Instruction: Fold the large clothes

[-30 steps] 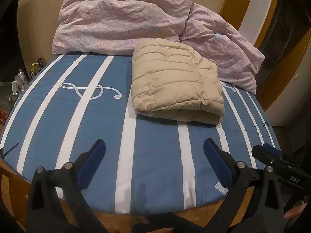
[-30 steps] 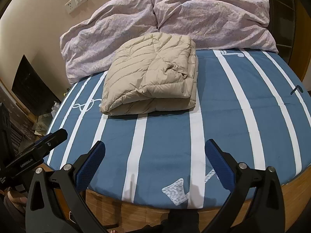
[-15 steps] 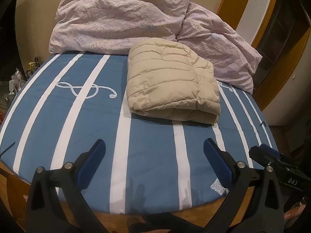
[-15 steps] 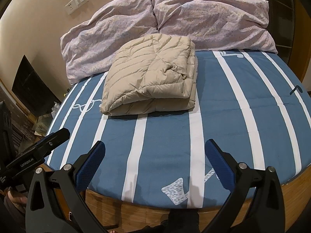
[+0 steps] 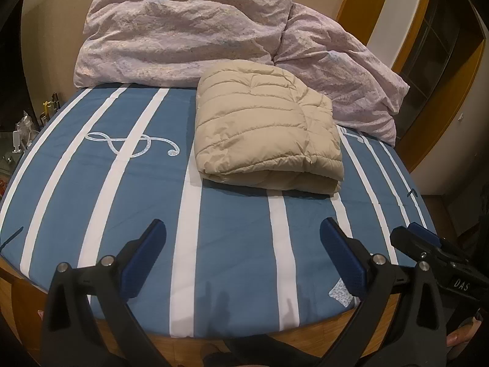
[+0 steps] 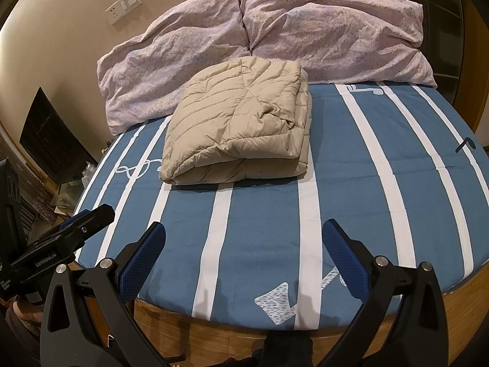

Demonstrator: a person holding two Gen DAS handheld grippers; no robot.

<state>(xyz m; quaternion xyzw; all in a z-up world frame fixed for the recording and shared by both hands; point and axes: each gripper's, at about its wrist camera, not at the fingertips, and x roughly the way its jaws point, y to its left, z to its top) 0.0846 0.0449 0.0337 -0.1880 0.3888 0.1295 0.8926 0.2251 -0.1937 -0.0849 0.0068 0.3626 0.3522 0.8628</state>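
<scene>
Left wrist view is showing your jacket [image 5: 269, 140] lying folded on the bed [image 5: 232, 244] — both tools, left [image 5: 243, 255] and right [image 6: 244, 255], are gaping wide, gripping nothing, well short of it.

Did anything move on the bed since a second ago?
Only the left gripper moved: its view slid right, so the beige folded jacket sits further left in it. Nothing was grabbed or let go. The jacket, pillows and right gripper, jaws open, stayed put.
</scene>
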